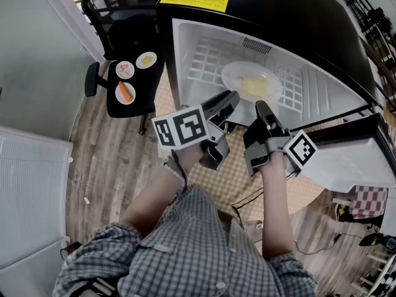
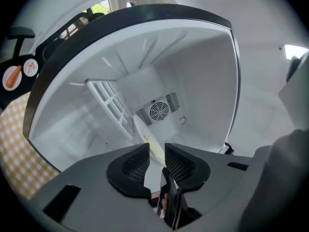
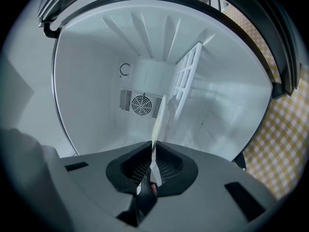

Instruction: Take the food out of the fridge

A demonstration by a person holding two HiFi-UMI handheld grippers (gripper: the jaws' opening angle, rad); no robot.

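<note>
Your right gripper (image 1: pixel 262 110) clamps the plate (image 1: pixel 234 73) rim at twelve o'clock, ready to draw it from the fridge (image 1: pixel 198 39); left gripper (image 1: pixel 228 101) jaws stand narrowly apart, gripping nothing.

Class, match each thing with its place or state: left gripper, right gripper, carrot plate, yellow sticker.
Things:
1 left gripper
2 right gripper
3 carrot plate
4 yellow sticker

Places or states:
a on the black outside of the fridge
b shut on the plate inside the fridge
c fingers apart, gripping nothing
d on the black chair

Pairs: 1-c, 2-b, 3-d, 4-a
</note>
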